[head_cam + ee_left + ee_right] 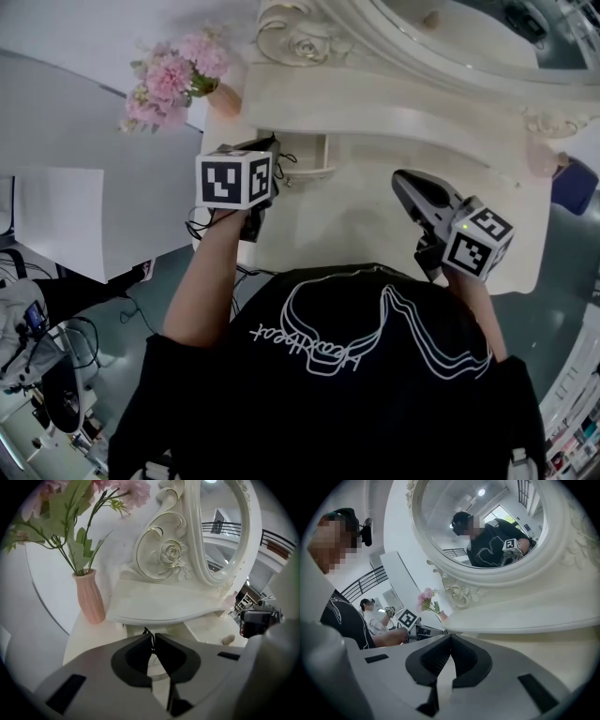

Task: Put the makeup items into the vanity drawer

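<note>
Left gripper (153,635) is right up at the small cream vanity drawer (314,155) under the raised shelf. Its tongs are pressed nearly together, just a slit, and a thin dark wire-like strand (149,632) pokes up at the tips. Right gripper (450,637) hovers over the cream tabletop (375,225), tongs pressed together, nothing in them.

If it's me, I'd pull the drawer well out first, square to its front, before fetching anything. The only likely makeup item I spot is a small beige stubby thing (228,640) on the tabletop, well apart from the drawer. Can't tell if the strand is pinched, and the drawer's inside is hidden behind shelf and jaws.
</note>
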`<state>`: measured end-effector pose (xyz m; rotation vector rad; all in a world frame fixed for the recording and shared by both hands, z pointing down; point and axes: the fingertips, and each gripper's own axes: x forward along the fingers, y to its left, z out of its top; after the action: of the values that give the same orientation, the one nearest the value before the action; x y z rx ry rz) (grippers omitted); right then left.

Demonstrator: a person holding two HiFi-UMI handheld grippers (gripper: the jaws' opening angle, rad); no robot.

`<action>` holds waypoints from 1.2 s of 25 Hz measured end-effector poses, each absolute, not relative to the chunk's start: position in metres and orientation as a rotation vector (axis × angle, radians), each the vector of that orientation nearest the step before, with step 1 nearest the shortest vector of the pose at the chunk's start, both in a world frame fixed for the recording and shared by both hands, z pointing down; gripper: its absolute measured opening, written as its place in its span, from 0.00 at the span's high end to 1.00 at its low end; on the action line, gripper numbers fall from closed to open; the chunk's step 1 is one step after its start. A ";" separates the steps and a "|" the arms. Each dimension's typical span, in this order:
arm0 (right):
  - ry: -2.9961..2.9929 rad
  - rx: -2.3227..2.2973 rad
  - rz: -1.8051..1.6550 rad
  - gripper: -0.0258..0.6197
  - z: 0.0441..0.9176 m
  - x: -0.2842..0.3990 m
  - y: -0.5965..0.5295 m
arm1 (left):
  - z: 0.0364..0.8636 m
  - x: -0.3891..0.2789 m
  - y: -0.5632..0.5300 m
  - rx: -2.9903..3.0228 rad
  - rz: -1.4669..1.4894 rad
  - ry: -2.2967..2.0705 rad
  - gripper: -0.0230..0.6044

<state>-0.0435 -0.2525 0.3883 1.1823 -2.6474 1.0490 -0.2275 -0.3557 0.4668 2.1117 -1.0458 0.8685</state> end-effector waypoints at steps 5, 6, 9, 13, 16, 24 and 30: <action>-2.651 1.186 1.061 0.95 0.391 -0.044 -0.255 | 0.467 -0.223 -0.358 2.131 0.868 -1.046 0.92; -2.654 1.186 1.062 0.95 0.392 -0.044 -0.255 | 0.467 -0.223 -0.359 2.130 0.856 -1.046 0.91; -2.664 1.184 1.062 0.95 0.392 -0.043 -0.255 | 0.465 -0.223 -0.360 2.121 0.816 -1.043 0.89; -2.667 1.183 1.066 0.95 0.390 -0.040 -0.251 | 0.459 -0.225 -0.358 2.120 0.770 -1.050 0.86; -2.695 1.175 1.066 0.95 0.387 -0.038 -0.248 | 0.453 -0.226 -0.354 2.124 0.719 -1.062 0.85; -2.742 1.147 1.012 0.95 0.370 -0.027 -0.228 | 0.408 -0.201 -0.323 2.279 0.534 -1.043 0.88; -2.768 1.143 1.004 0.95 0.358 -0.009 -0.207 | 0.375 -0.159 -0.274 2.378 0.427 -0.926 0.94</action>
<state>-0.0093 -0.2068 0.3579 1.1427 -2.7684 1.0043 -0.1593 -0.2737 0.3754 2.3780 -0.9263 0.4269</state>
